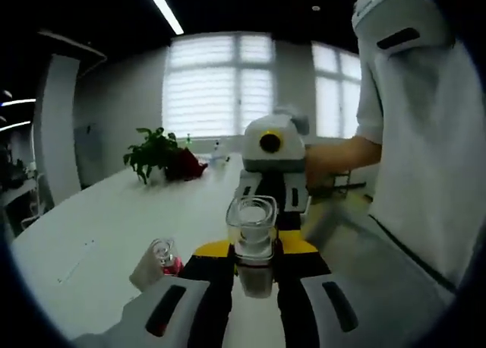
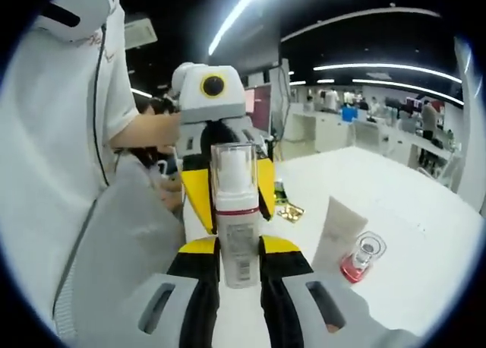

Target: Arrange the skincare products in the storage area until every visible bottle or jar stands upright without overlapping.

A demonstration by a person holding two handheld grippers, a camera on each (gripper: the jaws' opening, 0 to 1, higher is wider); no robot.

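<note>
A slim pump bottle [image 1: 253, 220] with a clear cap and a dark red collar stands upright above the white table [image 1: 99, 226]. My left gripper [image 1: 256, 249] has its yellow-tipped jaws pressed against the bottle's lower body. From the opposite side my right gripper [image 2: 241, 246] closes on the same bottle [image 2: 234, 173] at its labelled body. The two grippers face each other, the right gripper [image 1: 270, 200] just behind the bottle and the left gripper [image 2: 231, 194] flanking its cap. A white tube [image 2: 338, 234] and a small red jar-like bottle [image 2: 363, 258] with a clear top stand together on the table.
A person in a white shirt [image 1: 425, 135] stands close beside the table and holds the grippers. A potted plant [image 1: 156, 154] sits at the far end. Small gold-coloured items [image 2: 288, 210] lie behind the bottle. The tube [image 1: 146, 270] and red bottle [image 1: 164, 257] are near my left jaw.
</note>
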